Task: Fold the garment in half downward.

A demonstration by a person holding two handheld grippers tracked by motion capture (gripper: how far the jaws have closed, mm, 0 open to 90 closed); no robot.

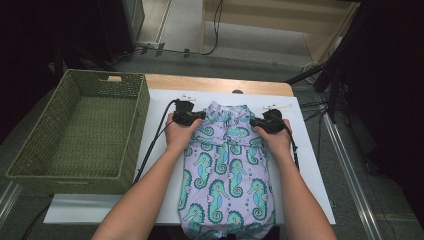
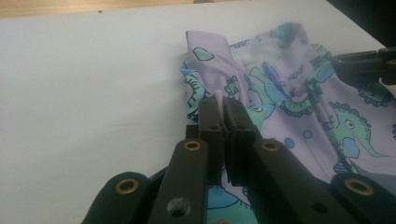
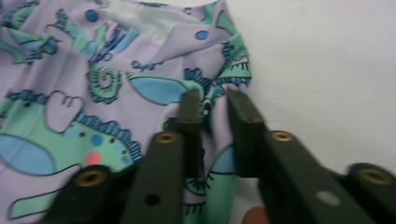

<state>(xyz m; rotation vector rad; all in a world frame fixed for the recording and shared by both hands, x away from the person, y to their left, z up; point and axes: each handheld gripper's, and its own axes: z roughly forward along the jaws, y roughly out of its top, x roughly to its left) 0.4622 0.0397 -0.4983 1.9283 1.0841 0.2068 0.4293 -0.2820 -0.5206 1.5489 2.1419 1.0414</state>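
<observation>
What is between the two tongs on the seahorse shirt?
In the high view, the shirt's collar end with its button strip lies between the left tongs and the right tongs; each pinches a shoulder.

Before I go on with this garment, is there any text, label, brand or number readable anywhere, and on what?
None readable.
Seahorse-print garment: pictures alone, seahorses and dots, no words.
Pale patch inside its neck: maybe a label, too blurred to read.
Woven basket: no tag or lettering.
Left gripper and right gripper: plain black, no markings.
</observation>
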